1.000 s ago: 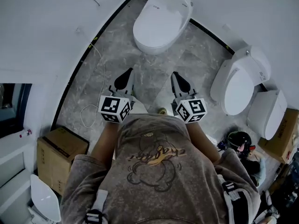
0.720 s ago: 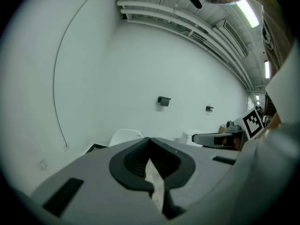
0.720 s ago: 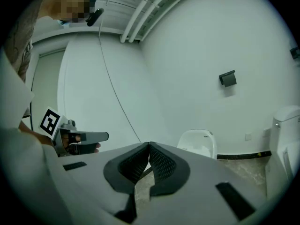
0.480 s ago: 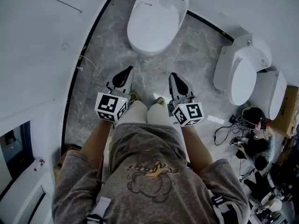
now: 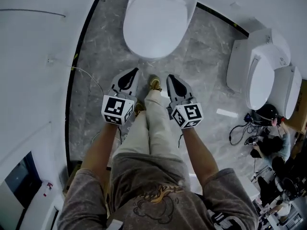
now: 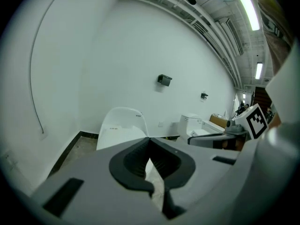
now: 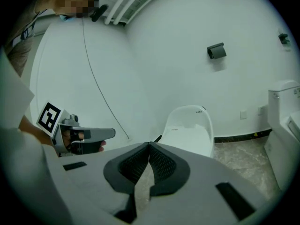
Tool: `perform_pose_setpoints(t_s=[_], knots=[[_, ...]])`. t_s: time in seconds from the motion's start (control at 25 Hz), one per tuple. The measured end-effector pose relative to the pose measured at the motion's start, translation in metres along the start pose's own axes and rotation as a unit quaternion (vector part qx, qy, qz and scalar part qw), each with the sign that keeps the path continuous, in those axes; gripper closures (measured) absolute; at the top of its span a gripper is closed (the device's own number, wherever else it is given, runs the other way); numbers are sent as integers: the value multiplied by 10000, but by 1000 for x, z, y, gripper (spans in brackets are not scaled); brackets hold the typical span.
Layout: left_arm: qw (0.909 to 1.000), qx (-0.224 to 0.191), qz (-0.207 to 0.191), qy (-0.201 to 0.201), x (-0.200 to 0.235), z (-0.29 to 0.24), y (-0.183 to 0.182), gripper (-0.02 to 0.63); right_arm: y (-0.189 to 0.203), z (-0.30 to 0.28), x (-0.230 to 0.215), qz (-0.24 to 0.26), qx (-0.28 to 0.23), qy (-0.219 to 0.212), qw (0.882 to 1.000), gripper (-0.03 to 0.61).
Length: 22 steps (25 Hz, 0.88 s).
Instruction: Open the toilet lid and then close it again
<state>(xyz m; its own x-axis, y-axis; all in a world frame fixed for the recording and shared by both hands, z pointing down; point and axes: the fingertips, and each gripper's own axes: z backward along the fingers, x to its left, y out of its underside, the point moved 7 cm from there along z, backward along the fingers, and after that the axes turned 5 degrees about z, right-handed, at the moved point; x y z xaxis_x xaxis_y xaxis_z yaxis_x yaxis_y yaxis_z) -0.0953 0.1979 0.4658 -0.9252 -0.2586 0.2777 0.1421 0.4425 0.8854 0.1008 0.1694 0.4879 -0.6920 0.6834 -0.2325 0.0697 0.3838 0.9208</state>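
Floor (image 5: 206,56): grey marbled stone, white walls (image 5: 33,56). Toilet lid (image 5: 156,18): down, just ahead (two spare toilets (image 5: 261,75) at right). Left gripper (image 5: 128,74), right gripper (image 5: 172,78): side by side, aimed toward it, jaws pressed together, nothing held.

Head view steeply down; gripper views forward, low; all share toilet (image 5: 156,23).

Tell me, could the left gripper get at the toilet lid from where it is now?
Probably yes. Only bare floor lies between the left gripper and the closed toilet lid straight ahead, so the way looks free. It hangs short of the lid, jaws shut.
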Motion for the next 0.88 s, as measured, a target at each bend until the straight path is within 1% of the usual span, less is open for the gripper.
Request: perform_pose_setpoints(t_s=[0.16,0.36,0.52,0.68,0.88], knots=[[9998,115,140,19,27,-46,47,604,45,-44,-23,-110,55,99,9999,552],[9994,257,228,4,58,-96,107,604,104,-90,-41,-177,161,19,9997,552],[9986,427,323,-24,73,-127,153,604,145,-117,-55,-266,289,9,9992,552],[9979,543,357,-39,85,-152,187,604,180,-140,-64,-269,456,-88,9986,552],[9966,650,497,-105,102,-173,222,604,218,-164,-65,-311,721,-208,9967,552]])
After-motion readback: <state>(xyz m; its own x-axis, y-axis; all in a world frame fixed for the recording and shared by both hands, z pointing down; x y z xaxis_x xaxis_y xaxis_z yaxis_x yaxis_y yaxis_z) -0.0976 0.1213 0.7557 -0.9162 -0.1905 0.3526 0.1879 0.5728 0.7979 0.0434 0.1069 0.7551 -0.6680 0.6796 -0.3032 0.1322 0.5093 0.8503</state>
